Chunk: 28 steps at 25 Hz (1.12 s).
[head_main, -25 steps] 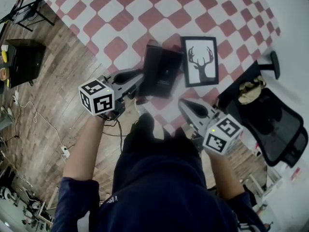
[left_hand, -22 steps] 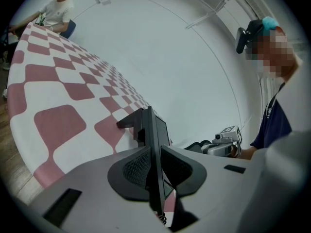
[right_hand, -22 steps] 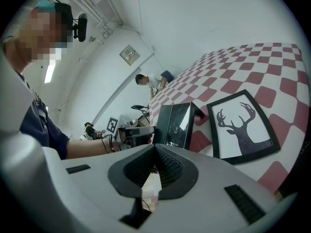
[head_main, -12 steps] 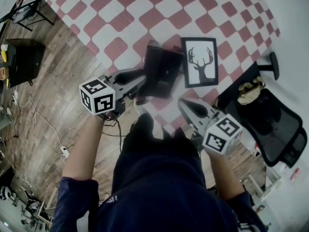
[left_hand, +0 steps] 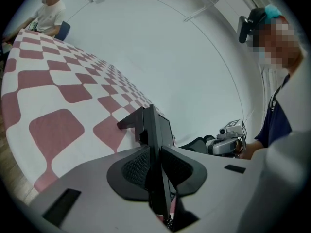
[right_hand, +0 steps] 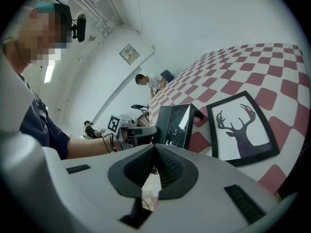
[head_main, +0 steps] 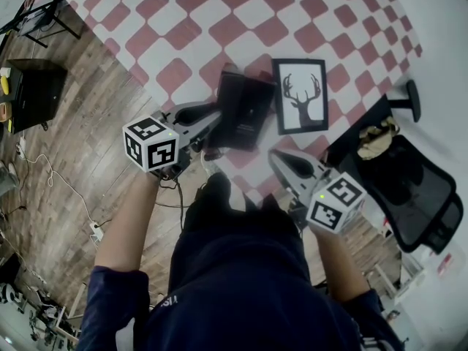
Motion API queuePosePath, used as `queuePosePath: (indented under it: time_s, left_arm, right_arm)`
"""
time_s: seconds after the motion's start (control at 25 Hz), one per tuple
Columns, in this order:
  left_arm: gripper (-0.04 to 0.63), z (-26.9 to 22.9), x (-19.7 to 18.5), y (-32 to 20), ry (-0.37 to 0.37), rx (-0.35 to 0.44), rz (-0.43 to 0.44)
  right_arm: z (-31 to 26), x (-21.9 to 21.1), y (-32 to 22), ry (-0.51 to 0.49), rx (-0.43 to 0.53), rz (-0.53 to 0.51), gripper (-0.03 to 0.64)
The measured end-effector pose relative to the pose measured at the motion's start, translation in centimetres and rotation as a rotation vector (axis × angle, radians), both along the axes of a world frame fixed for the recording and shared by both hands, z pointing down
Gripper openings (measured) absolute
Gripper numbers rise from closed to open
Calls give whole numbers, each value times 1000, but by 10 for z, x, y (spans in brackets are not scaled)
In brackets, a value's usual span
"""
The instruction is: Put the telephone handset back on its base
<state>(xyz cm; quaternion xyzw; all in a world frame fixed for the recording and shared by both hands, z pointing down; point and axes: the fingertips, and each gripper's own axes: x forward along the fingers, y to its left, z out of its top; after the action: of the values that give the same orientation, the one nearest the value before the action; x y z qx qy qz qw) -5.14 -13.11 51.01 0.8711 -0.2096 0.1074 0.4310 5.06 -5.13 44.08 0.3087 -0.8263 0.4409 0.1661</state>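
Note:
The black telephone [head_main: 245,108] stands on the red-and-white checked table [head_main: 219,20], near its front edge. My left gripper [head_main: 213,119] reaches the telephone's left side. In the left gripper view the thin black handset [left_hand: 154,130] stands upright between the pads of the left gripper [left_hand: 155,152]. The jaws have just been closing and lie against both its sides. A coiled cord [left_hand: 168,222] hangs below. My right gripper [head_main: 274,156] hovers apart, nearer the table's edge, shut on nothing. In the right gripper view the right gripper [right_hand: 155,147] faces the telephone [right_hand: 177,125].
A framed deer picture [head_main: 301,93] lies right of the telephone. A black office chair [head_main: 417,189] stands to the right of the table. A black box [head_main: 36,90] and cables lie on the wooden floor to the left. A person [left_hand: 48,13] sits at the table's far end.

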Motion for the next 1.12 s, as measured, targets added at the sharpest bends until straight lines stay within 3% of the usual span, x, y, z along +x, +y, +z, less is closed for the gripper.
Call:
queuePosePath:
  time_s: [0.28,0.6,0.92,1.12]
  left_arm:
    - [91,-1,-2,-3,127,-58,-17]
    - [94,2,-2,-2,111,-84,-6]
    - [91,6,0,-4,178,-127,43]
    - [104,12,-2,-8,158,-127,35]
  right_arm:
    - [2,4,-1,-10,-18,14,17]
    - [4,7,-1,-10,-20,15,17]
    - [0,8,4,-2,-13,13,17]
    - [-4,10,8,7,-7,18,17]
